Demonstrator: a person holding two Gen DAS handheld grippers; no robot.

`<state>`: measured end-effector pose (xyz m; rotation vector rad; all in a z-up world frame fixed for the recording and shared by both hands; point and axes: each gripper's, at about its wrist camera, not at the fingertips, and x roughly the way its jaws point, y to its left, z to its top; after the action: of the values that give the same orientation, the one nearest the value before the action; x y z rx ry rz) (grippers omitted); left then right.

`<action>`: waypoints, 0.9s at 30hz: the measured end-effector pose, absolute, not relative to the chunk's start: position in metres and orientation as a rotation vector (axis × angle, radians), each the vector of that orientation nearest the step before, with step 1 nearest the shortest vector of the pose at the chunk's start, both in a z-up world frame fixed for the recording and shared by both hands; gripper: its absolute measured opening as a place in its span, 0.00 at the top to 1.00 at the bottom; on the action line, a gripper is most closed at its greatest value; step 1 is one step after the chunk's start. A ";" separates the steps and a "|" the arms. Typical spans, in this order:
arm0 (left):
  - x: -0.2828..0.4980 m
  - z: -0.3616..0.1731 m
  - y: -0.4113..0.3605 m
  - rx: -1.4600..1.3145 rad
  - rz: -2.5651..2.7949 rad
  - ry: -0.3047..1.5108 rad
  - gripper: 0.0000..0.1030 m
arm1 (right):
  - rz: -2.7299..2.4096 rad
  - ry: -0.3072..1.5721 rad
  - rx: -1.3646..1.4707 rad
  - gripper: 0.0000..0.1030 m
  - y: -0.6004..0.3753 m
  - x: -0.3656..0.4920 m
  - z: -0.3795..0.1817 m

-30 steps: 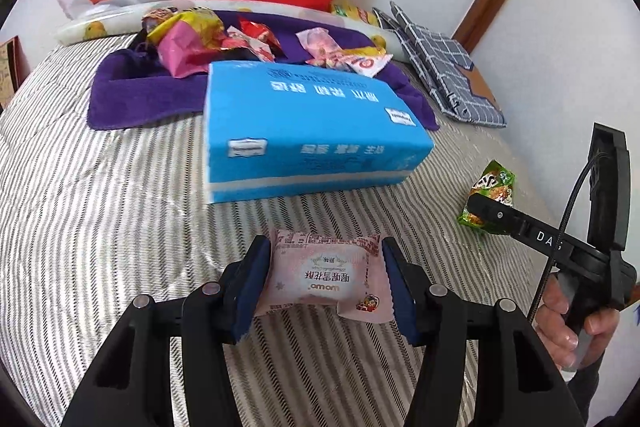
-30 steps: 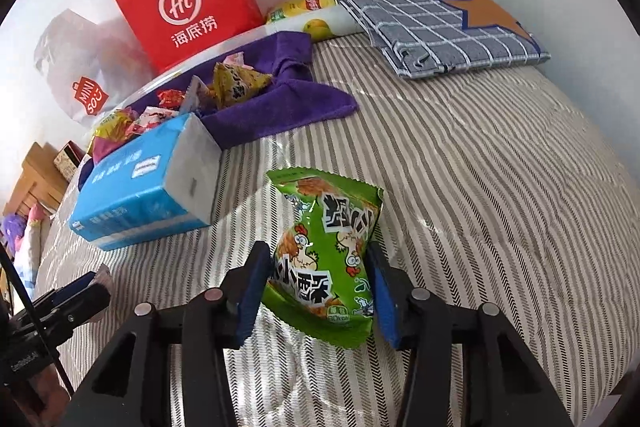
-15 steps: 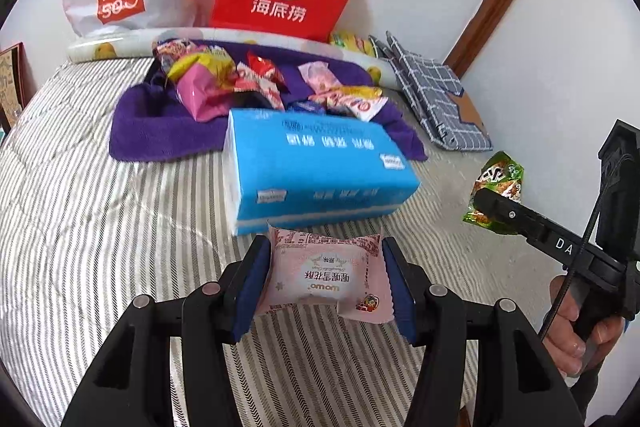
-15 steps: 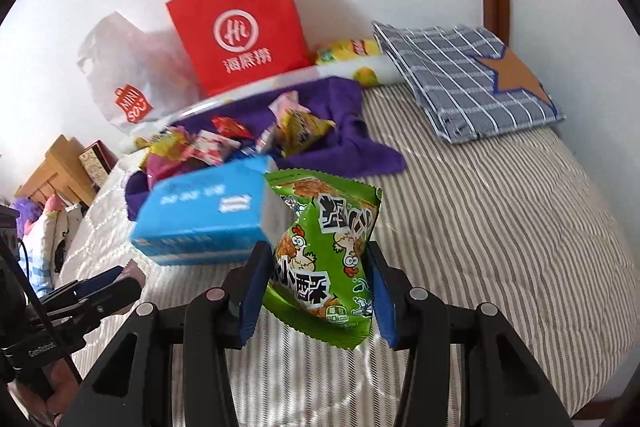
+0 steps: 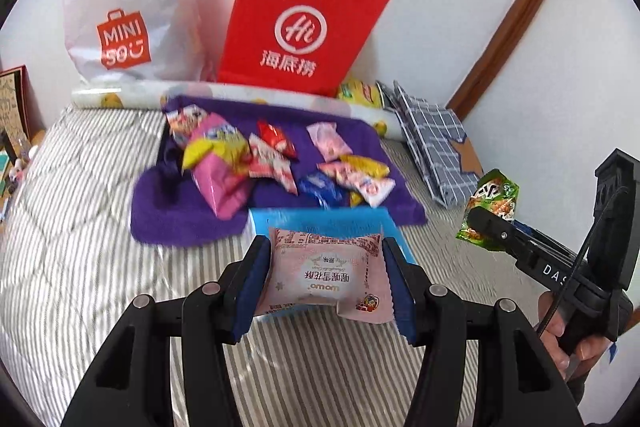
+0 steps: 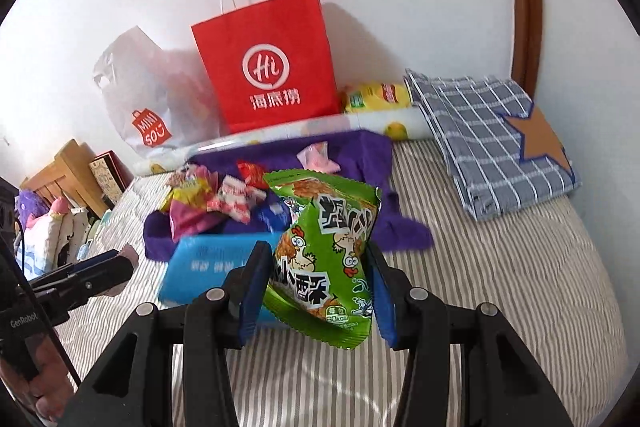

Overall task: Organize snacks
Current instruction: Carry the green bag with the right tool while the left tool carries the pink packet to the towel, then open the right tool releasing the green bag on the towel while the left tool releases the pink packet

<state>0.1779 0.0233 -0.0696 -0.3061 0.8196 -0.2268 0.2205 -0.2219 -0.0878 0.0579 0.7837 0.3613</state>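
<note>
Two-gripper carry above a striped bed. The left gripper is clamped on a pink packet, its blue pads pressing the packet's two short sides; the packet hangs clear of the bed, in front of a blue tissue pack. The right gripper grips a green packet across its lower half, with the top standing free. Both packets look light, soft and air-filled, with slick film wrappers; a hold across the padded middle seems safer than one on the crimped edges, and a hard squeeze could crush the contents. More snacks lie on a purple towel farther off, before a red bag.
</note>
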 end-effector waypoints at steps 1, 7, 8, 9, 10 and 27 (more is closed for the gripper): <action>0.183 -0.066 0.025 -0.305 -0.223 0.817 0.46 | 0.362 0.776 0.050 0.57 -0.220 0.226 -0.085; 0.212 -0.050 0.033 -0.295 -0.203 0.787 0.46 | 0.381 0.736 -0.004 0.57 -0.206 0.254 -0.076; 0.217 -0.048 0.034 -0.294 -0.199 0.783 0.46 | 0.385 0.733 -0.014 0.57 -0.203 0.259 -0.076; 0.221 -0.047 0.036 -0.292 -0.194 0.779 0.46 | 0.389 0.730 -0.021 0.57 -0.200 0.264 -0.076; 0.226 -0.046 0.037 -0.290 -0.189 0.774 0.46 | 0.395 0.726 -0.031 0.57 -0.197 0.270 -0.076; 0.302 -0.059 0.046 -0.290 -0.159 0.773 0.46 | 0.406 0.752 -0.058 0.57 -0.161 0.357 -0.102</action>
<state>0.3018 0.0464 -0.0594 -0.2902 0.7734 -0.1592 0.3572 -0.1615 -0.1016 -0.0581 0.7521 0.4063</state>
